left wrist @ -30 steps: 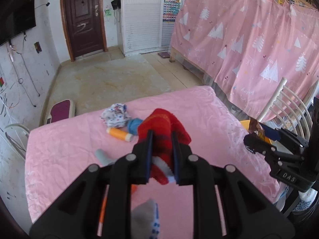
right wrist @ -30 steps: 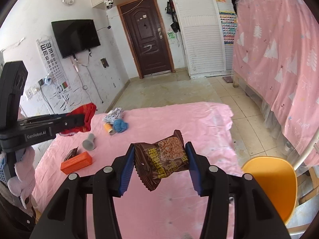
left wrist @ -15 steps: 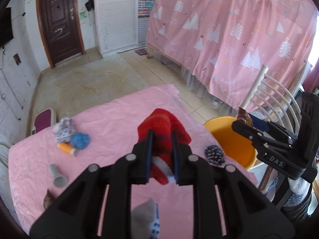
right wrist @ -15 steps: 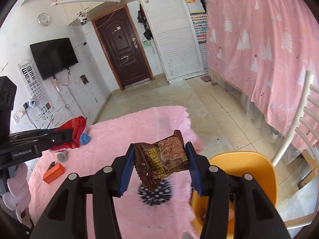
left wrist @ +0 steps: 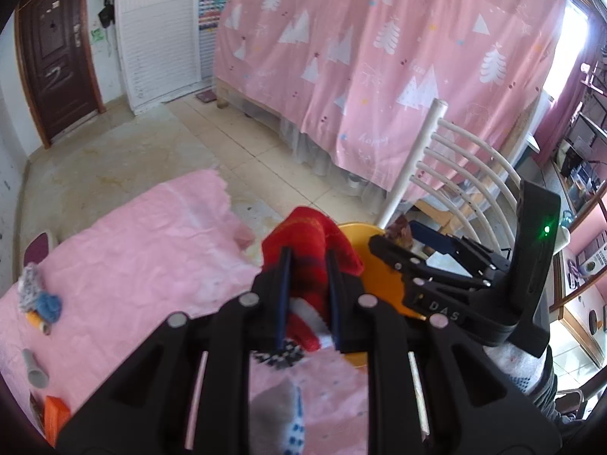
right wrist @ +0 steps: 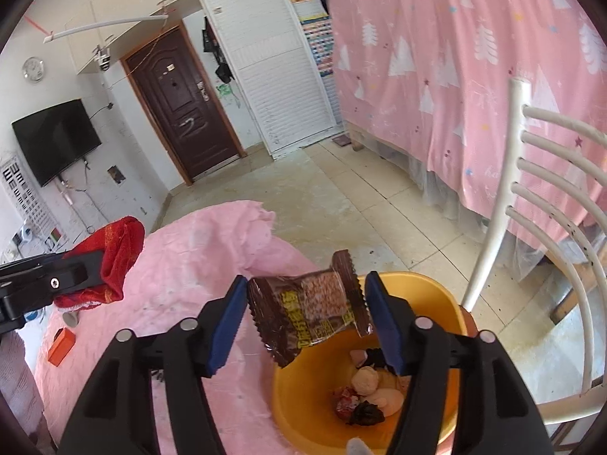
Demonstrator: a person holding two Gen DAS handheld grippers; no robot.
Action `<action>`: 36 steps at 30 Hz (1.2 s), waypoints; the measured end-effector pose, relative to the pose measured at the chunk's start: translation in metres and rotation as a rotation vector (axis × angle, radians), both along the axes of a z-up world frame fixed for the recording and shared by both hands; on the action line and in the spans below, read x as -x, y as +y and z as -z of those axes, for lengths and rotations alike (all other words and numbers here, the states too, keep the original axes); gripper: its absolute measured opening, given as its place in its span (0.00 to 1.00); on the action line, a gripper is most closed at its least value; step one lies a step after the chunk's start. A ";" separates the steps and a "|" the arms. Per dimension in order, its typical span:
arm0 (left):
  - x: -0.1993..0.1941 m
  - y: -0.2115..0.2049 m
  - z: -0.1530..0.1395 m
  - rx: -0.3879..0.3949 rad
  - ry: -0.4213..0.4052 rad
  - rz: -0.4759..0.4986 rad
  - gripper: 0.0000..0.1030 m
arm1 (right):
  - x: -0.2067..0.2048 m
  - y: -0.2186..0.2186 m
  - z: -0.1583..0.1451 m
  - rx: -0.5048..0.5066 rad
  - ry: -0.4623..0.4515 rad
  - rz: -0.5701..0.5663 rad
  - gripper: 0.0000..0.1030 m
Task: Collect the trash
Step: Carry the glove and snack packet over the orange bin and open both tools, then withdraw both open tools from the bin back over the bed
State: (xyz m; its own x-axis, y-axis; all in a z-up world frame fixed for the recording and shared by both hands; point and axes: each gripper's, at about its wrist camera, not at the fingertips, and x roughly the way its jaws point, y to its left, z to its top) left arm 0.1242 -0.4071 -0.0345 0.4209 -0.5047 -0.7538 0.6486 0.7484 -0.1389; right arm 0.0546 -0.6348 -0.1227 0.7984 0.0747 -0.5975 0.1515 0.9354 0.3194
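Observation:
My right gripper [right wrist: 305,320] is shut on a brown snack wrapper [right wrist: 309,309] and holds it above the near rim of the yellow bin [right wrist: 451,307], which has several bits of trash inside. My left gripper [left wrist: 306,295] is shut on a red cloth [left wrist: 309,242] and holds it above the table's right edge, just left of the bin [left wrist: 383,284]. The right gripper [left wrist: 402,244] shows in the left wrist view over the bin. The left gripper with the red cloth [right wrist: 117,250] shows at the left of the right wrist view.
On the pink tablecloth [left wrist: 144,250] lie an orange box [right wrist: 60,347], a grey cone [left wrist: 34,367], a blue and orange bundle [left wrist: 43,303] and a dark spiky ball [left wrist: 277,356]. A white chair [right wrist: 546,235] stands behind the bin. A pink curtain [left wrist: 379,57] hangs at right.
Both grippers have swung right, from over the table to the yellow bin. The wrapper now hangs over the bin. The red cloth has come to the table's right edge.

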 end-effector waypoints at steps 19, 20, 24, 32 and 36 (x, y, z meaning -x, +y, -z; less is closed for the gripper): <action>0.011 -0.075 0.018 -0.020 0.065 0.106 0.45 | 0.032 -0.054 0.003 -0.047 -0.031 0.114 0.56; 0.011 -0.072 0.017 -0.019 0.064 0.101 0.45 | 0.032 -0.054 0.002 -0.046 -0.032 0.112 0.56; 0.011 -0.061 0.012 -0.008 0.059 0.083 0.45 | 0.031 -0.046 -0.004 -0.034 -0.038 0.096 0.56; 0.008 -0.011 -0.004 0.029 0.040 0.016 0.45 | 0.020 -0.010 -0.020 -0.003 -0.043 0.037 0.56; 0.004 0.021 -0.009 0.043 0.032 -0.034 0.45 | 0.011 0.018 -0.029 0.020 -0.044 -0.009 0.56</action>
State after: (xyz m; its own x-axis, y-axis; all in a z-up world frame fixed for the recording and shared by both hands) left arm 0.1203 -0.3857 -0.0260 0.4147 -0.5229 -0.7447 0.6173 0.7629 -0.1919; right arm 0.0435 -0.6167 -0.0939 0.8233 0.0703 -0.5632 0.1296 0.9428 0.3070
